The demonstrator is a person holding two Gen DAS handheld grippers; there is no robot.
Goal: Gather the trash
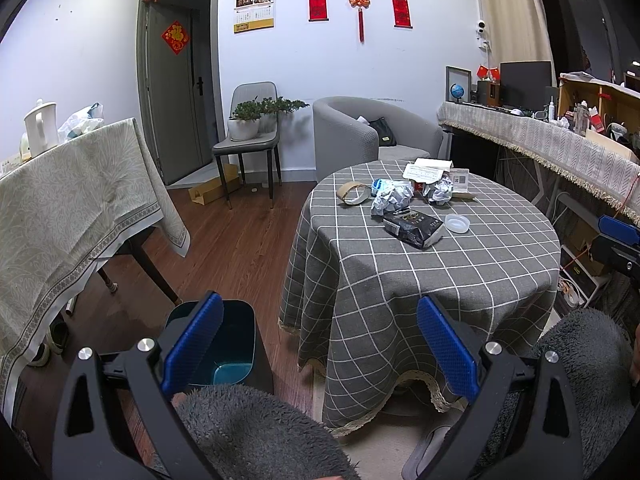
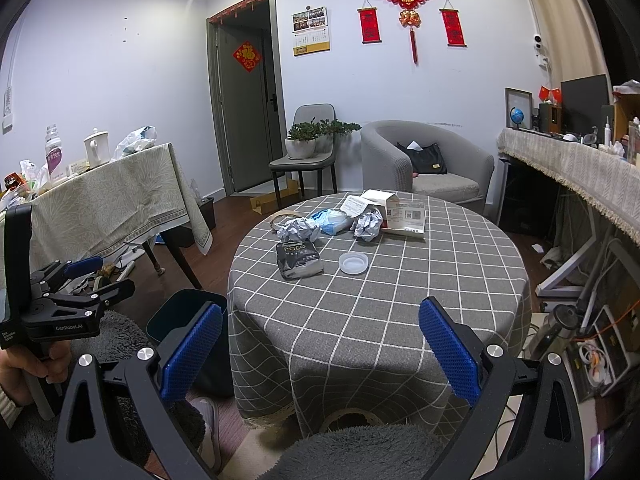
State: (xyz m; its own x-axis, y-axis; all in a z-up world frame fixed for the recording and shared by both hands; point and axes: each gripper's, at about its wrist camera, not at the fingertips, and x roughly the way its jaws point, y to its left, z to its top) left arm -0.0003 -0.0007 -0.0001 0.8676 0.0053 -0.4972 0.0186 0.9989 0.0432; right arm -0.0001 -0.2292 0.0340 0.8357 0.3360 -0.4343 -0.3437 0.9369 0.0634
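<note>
**Trash waits on the round counter, both hand-held grippers wide apart**

A round counter (image 2: 400, 280) with a grey checked cloth stands in the middle of the room. The trash lies on its far half. There is a black snack bag (image 2: 298, 265) lying flat, and just beside it on the right a small clear lid (image 2: 353, 263). Behind the bag sits a ball of crumpled paper (image 2: 298, 229). A second crumpled ball (image 2: 369, 224) sits to the right of that one, touching a white opened box (image 2: 400, 216). Between the two paper balls lies a blue face mask (image 2: 332, 219). At the far left edge of the pile is a tape roll (image 1: 354, 193).

On the floor, just left of the counter, stands a dark bin (image 1: 224, 344). Its inside looks blue.

The left hand-held gripper (image 1: 320, 356) is low and near the person's lap, pointing between the bin and the counter. Its blue fingers (image 1: 194, 344) are spread far apart and hold nothing. The right hand-held gripper (image 2: 320, 356) is also low, facing the counter. Its blue fingers (image 2: 450, 350) are spread far apart too, with nothing between them.

Fluffy grey knees (image 1: 248, 428) show at the bottom.
</note>
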